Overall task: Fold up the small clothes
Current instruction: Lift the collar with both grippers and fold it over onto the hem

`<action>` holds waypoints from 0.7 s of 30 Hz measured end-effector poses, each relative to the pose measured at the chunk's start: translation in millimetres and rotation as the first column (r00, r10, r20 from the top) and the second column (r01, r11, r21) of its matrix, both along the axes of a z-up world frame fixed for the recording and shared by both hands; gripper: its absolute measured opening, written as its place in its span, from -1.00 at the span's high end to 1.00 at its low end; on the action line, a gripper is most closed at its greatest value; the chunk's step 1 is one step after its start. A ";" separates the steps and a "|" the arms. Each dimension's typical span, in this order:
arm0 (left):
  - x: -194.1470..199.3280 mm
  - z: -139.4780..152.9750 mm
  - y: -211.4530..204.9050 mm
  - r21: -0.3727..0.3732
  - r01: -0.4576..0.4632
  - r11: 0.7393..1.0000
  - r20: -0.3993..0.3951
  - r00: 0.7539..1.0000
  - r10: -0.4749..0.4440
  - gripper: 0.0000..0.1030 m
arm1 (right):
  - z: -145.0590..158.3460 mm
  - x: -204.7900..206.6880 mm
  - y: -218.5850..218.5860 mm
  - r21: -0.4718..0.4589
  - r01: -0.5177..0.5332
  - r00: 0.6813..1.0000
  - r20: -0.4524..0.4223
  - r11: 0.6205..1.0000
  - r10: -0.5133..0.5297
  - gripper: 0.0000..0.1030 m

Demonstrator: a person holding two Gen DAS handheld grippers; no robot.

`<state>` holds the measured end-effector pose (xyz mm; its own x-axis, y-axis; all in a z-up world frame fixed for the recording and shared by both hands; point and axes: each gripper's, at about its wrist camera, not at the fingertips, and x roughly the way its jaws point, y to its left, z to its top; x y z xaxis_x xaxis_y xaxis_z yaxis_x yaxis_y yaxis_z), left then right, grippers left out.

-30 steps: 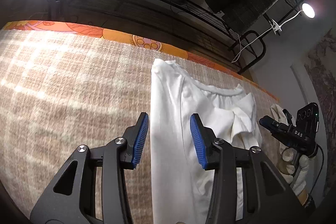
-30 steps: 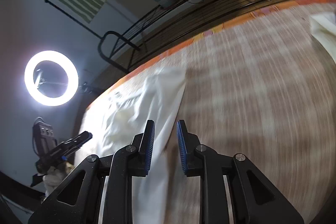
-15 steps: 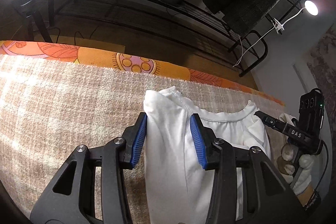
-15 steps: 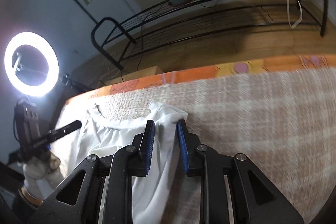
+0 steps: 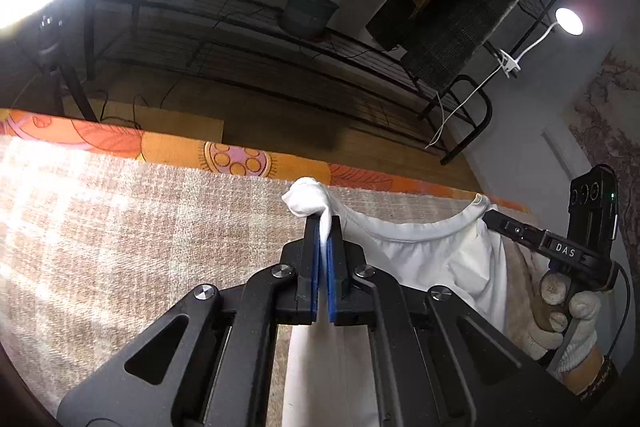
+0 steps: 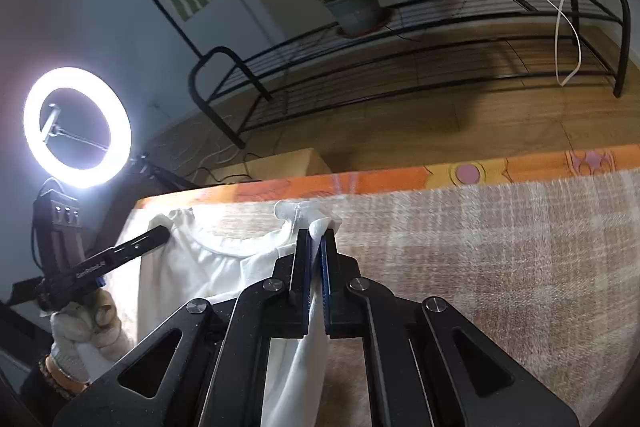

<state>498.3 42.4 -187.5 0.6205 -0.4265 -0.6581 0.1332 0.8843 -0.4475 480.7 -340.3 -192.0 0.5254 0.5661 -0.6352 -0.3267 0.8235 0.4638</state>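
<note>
Pinching opposite shoulders of the white shirt (image 5: 424, 259), the left claw (image 5: 323, 227) and right claw (image 6: 316, 239) are clamped tight.

1. The ring light (image 6: 77, 127) is the main source – blown out white, with a glow on the wall around it.
2. Left wrist view: it smears into a glare streak top-left, plus a small lamp (image 5: 569, 21) far right.
3. The room behind stays dim.
4. Heavy fisheye bending, dark corners – the plaid cloth (image 6: 500, 247) looks soft.
</note>
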 end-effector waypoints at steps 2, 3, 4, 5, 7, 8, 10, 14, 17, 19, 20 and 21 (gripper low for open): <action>-9.4 9.6 -0.5 0.020 0.010 1.000 0.023 1.000 -0.010 0.99 | 9.4 -7.2 -1.7 0.015 -0.004 1.000 0.019 1.000 0.003 0.94; -14.4 14.7 0.0 0.023 0.013 1.000 0.030 0.999 -0.014 0.99 | 15.6 -12.2 -3.7 0.025 -0.004 1.000 0.027 1.000 0.003 0.94; -19.2 17.2 2.1 0.019 0.016 1.000 0.034 0.999 -0.017 0.99 | 19.1 -16.2 -4.6 0.031 -0.002 1.000 0.030 1.000 0.001 0.94; -24.5 22.4 2.2 0.017 0.020 1.000 0.038 0.999 -0.020 0.99 | 23.4 -20.5 -4.8 0.035 -0.002 0.999 0.034 0.999 0.001 0.94; -36.7 31.3 1.7 0.020 0.022 1.000 0.049 0.999 -0.023 0.99 | 33.9 -28.6 -4.1 0.028 -0.003 0.999 0.047 1.000 0.002 0.94; -44.9 36.6 1.5 0.024 0.025 0.999 0.057 0.998 -0.027 0.99 | 38.3 -34.5 -5.0 0.027 -0.004 0.999 0.052 1.000 0.002 0.94; -60.7 45.0 1.2 0.041 0.034 0.999 0.070 0.997 -0.037 0.99 | 48.4 -48.2 -5.0 0.033 -0.005 0.998 0.060 0.999 0.003 0.94; -97.1 62.6 -2.0 0.071 0.044 0.996 0.091 0.995 -0.051 0.99 | 67.0 -79.6 -7.5 0.032 -0.007 0.997 0.075 0.999 0.005 0.94; -122.2 72.5 -4.2 0.074 0.045 0.996 0.092 0.994 -0.052 0.99 | 78.6 -105.1 -9.3 0.017 -0.007 0.997 0.079 1.000 0.006 0.94; -140.6 78.5 -6.5 0.082 0.046 0.996 0.094 0.994 -0.054 0.99 | 83.0 -120.0 -12.2 0.012 -0.003 0.997 0.077 1.000 0.002 0.94; -147.1 80.7 -7.1 0.086 0.046 0.995 0.095 0.994 -0.054 0.99 | 84.6 -126.5 -12.6 0.009 -0.002 0.997 0.077 1.000 0.001 0.94; -156.2 83.8 -8.1 0.090 0.045 0.995 0.098 0.994 -0.054 0.99 | 86.8 -133.4 -13.3 0.009 -0.001 0.997 0.077 1.000 0.000 0.94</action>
